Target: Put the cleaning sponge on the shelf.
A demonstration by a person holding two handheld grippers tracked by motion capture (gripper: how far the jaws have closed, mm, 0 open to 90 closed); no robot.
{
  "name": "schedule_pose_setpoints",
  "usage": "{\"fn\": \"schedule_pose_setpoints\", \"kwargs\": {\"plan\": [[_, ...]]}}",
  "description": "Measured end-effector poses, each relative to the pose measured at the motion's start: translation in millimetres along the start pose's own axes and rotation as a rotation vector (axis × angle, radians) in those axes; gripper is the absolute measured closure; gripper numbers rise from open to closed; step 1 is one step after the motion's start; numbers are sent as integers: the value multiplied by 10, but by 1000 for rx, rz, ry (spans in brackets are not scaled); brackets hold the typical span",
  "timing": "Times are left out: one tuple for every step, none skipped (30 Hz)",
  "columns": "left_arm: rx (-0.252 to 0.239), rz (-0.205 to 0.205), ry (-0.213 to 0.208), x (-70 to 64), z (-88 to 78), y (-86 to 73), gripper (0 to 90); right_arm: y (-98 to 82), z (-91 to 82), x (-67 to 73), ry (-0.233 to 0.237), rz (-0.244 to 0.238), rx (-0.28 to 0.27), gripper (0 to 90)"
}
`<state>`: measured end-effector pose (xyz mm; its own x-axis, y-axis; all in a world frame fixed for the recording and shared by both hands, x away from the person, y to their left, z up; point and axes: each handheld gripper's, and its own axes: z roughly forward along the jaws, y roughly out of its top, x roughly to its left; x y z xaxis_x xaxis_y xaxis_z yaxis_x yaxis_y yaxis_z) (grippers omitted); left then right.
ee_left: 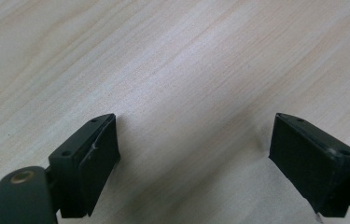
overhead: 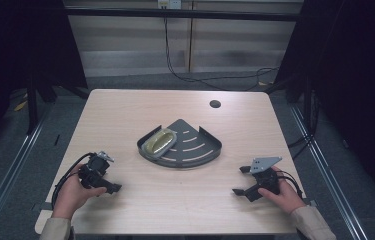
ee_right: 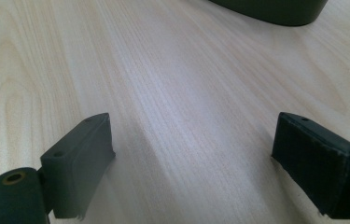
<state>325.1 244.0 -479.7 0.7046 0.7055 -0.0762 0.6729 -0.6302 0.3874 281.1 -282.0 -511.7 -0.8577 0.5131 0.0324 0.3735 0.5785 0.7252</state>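
A dark quarter-round tray (overhead: 200, 150) lies at the middle of the wooden table (overhead: 125, 110). A yellowish oblong object (overhead: 159, 141) in a clear wrap rests in its left part. My left gripper (overhead: 111, 173) sits low at the front left, held in a hand, well apart from the tray. Its jaws stand wide open over bare wood in the left gripper view (ee_left: 193, 144). My right gripper (overhead: 241, 180) is at the front right, also held in a hand and open, with nothing between its jaws (ee_right: 193, 144). The tray's rim (ee_right: 275, 11) shows at the top of the right gripper view.
A round hole (overhead: 215, 104) sits in the table near its far right side. Black cables (overhead: 210, 80) run over the floor behind the table. Dark frames and curtains stand at both sides.
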Motion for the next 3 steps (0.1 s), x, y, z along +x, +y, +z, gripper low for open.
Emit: {"fn": "schedule_pose_setpoints", "kwargs": {"plan": [[-1,1,-1,1,-2,-2,152,0,0,0,0,0,0,117],[-2,1,1,2,-1,-3,151,0,0,0,0,0,0,117],[-5,0,4,0,3,-3,151,0,0,-1,1,-1,0,117]]}}
